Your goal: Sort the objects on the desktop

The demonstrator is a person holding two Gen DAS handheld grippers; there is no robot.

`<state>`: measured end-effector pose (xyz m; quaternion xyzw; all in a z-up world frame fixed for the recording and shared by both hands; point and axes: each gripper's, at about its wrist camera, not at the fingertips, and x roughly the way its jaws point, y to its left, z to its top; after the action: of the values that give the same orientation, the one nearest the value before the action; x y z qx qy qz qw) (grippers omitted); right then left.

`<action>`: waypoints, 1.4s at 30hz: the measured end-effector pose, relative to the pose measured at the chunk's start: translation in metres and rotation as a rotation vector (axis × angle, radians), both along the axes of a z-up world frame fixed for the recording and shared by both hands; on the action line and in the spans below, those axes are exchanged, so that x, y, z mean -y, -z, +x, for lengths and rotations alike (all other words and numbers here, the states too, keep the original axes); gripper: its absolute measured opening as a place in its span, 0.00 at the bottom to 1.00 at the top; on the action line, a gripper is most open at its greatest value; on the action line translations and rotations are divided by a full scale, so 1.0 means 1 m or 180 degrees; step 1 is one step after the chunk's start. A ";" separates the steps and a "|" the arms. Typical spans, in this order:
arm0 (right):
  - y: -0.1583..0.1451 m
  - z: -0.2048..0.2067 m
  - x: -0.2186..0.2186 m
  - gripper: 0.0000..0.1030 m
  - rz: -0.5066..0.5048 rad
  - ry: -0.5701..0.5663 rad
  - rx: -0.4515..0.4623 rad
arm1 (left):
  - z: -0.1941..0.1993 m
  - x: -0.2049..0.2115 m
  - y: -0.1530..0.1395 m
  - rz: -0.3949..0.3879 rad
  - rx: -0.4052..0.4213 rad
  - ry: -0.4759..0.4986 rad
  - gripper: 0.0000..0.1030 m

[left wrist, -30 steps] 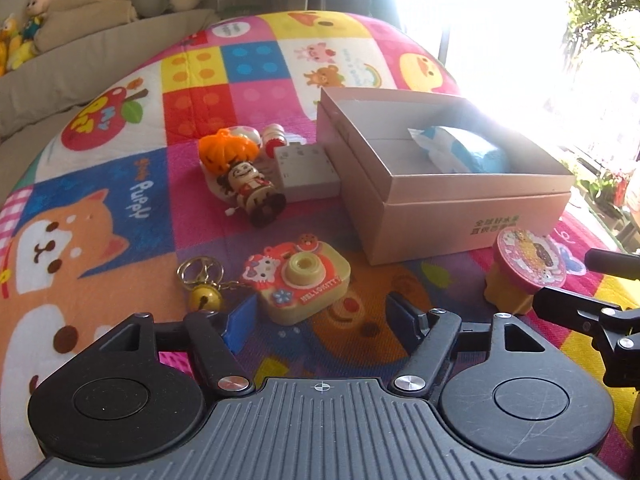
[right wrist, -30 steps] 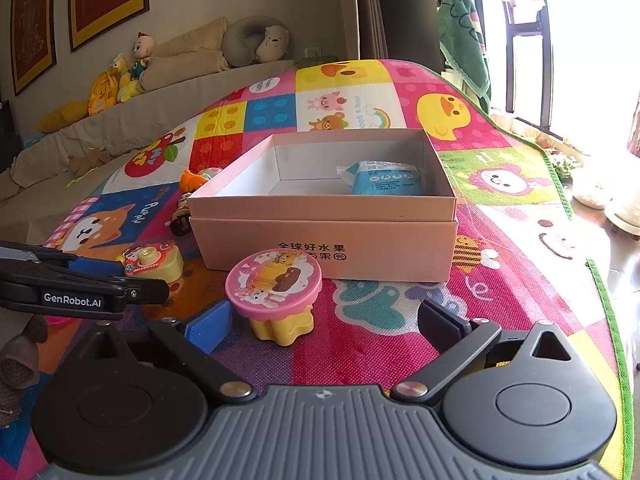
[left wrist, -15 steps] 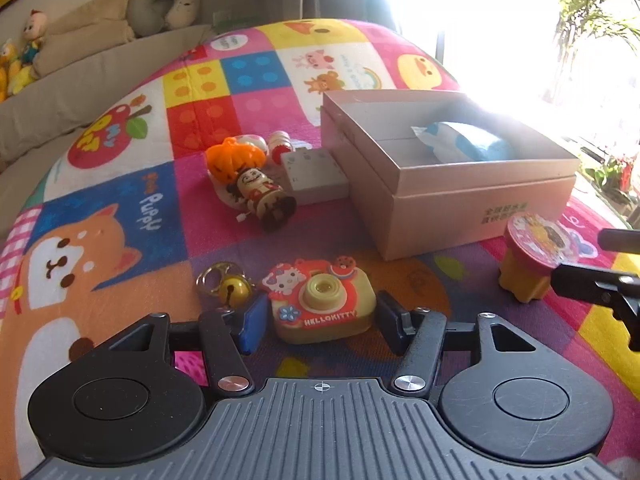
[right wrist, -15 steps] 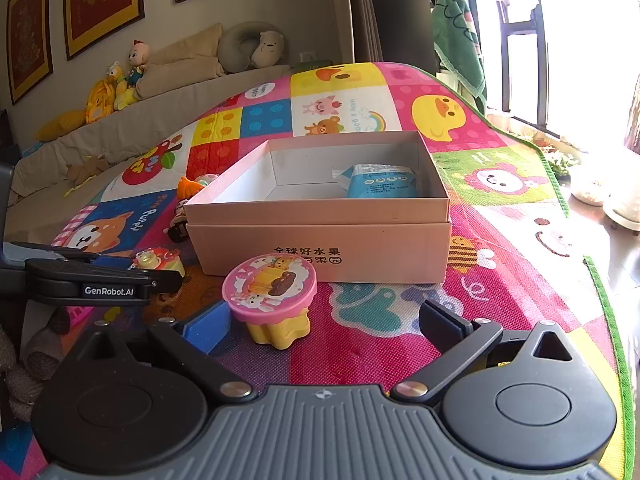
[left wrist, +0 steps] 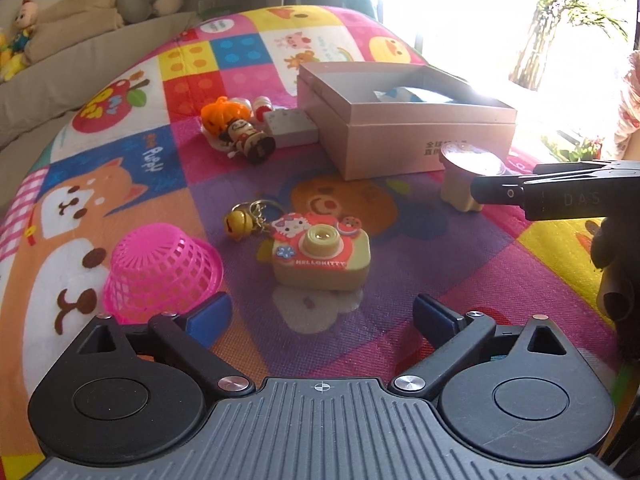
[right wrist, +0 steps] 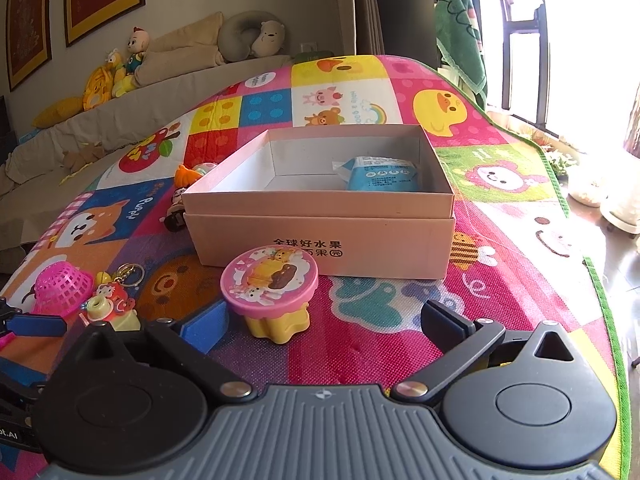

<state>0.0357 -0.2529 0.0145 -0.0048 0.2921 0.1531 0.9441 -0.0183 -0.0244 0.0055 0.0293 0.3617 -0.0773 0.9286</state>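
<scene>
In the left wrist view, the left gripper point(left wrist: 322, 314) fingers are opening, nothing between them; the toy camera point(left wrist: 320, 256) lies just ahead on the mat point(left wrist: 420, 248), lens up, long axis crosswise.

In the right wrist view, the right gripper point(right wrist: 322, 320) is released, its fingers beside the pink-lidded toy point(right wrist: 270, 286), which stands upright near the box point(right wrist: 320, 228).

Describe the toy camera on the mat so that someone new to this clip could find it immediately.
Start at the open pink cardboard box on the patchwork play mat. Nearer the camera lies the toy camera, a keychain bell attached. Unlike the upturned pink basket beside it, it is cream, with a red cat-face front.
</scene>
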 end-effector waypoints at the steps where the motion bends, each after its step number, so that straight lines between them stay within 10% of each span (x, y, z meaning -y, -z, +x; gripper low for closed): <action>1: 0.000 -0.001 -0.001 0.99 -0.0023 -0.0006 0.0006 | 0.002 0.000 0.000 -0.0006 -0.0015 -0.0020 1.00; 6: -0.002 0.001 -0.013 0.99 -0.0206 -0.0115 0.0028 | 0.001 0.001 0.002 0.0012 -0.0024 -0.0041 1.00; 12: -0.008 0.008 -0.042 0.77 -0.0500 -0.0368 0.0228 | 0.001 0.001 0.001 0.0021 -0.0039 -0.0006 1.00; 14: -0.008 0.011 -0.046 0.55 -0.0501 -0.0424 0.0133 | 0.001 0.000 0.000 -0.0017 -0.0037 -0.0026 1.00; 20: -0.010 0.004 -0.035 0.55 -0.0396 -0.0396 0.0051 | 0.008 0.001 -0.012 -0.0136 0.0246 -0.0087 1.00; 23: -0.011 -0.003 -0.027 0.55 -0.0380 -0.0381 0.0029 | 0.020 0.006 -0.008 -0.0071 0.0138 -0.0056 0.73; 32: -0.012 -0.021 -0.012 0.55 -0.0401 -0.0339 0.0000 | 0.018 0.015 -0.007 0.0097 0.0178 0.0020 0.59; 42: -0.116 -0.016 0.024 0.54 -0.0153 -0.0156 0.0956 | 0.050 0.044 -0.115 -0.0010 0.1311 0.0410 0.59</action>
<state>0.0197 -0.2770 0.1305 -0.0574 0.1509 0.1665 0.9727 0.0320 -0.0686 0.1200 0.0662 0.1615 -0.1293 0.9761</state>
